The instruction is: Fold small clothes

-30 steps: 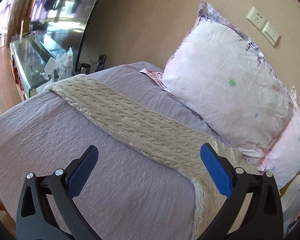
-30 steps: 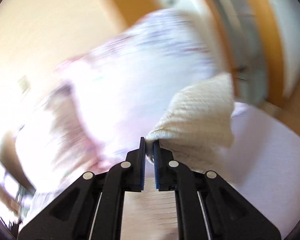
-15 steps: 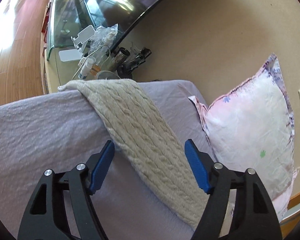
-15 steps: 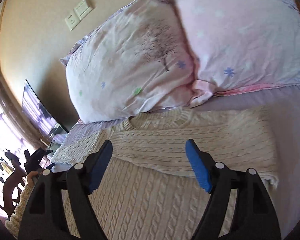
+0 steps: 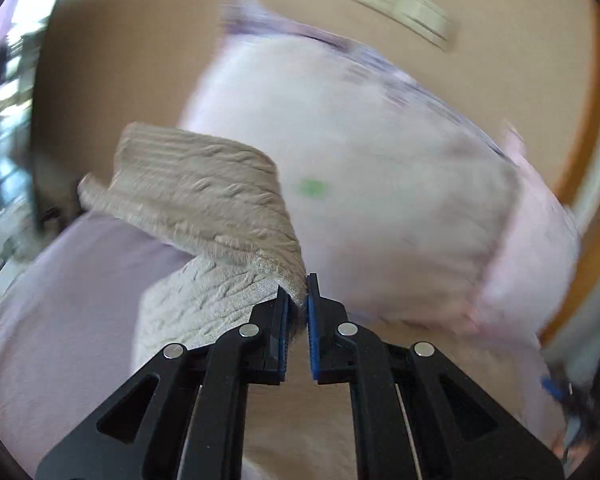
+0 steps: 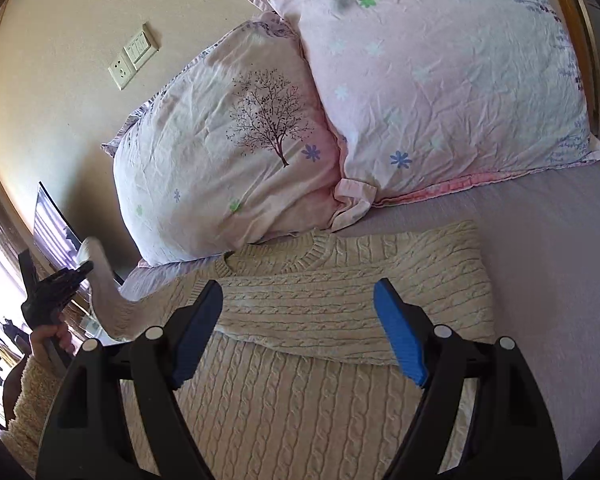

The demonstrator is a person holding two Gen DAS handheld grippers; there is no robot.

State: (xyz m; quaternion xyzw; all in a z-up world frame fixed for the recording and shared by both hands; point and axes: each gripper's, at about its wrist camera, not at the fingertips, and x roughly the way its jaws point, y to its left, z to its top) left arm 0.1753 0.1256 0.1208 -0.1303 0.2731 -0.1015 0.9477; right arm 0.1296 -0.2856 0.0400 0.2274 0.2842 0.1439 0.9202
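Note:
A cream cable-knit sweater (image 6: 340,304) lies flat on the lilac bed sheet (image 6: 560,280), neck toward the pillows, with its right sleeve folded across the chest. My right gripper (image 6: 300,332) is open and empty just above the sweater's body. My left gripper (image 5: 298,300) is shut on the left sleeve (image 5: 204,196) and holds it lifted off the bed; that view is motion-blurred. The left gripper also shows in the right wrist view (image 6: 56,292) at the far left with the raised sleeve.
Two pink floral pillows (image 6: 440,80) lean on the beige wall behind the sweater. Wall sockets (image 6: 134,56) are above the left pillow. A dark TV screen (image 6: 52,232) and cluttered stand are at the left of the bed.
My left gripper has closed on the left sleeve and lifted it. My right gripper let go of the right sleeve, which now lies folded across the chest, and stays open.

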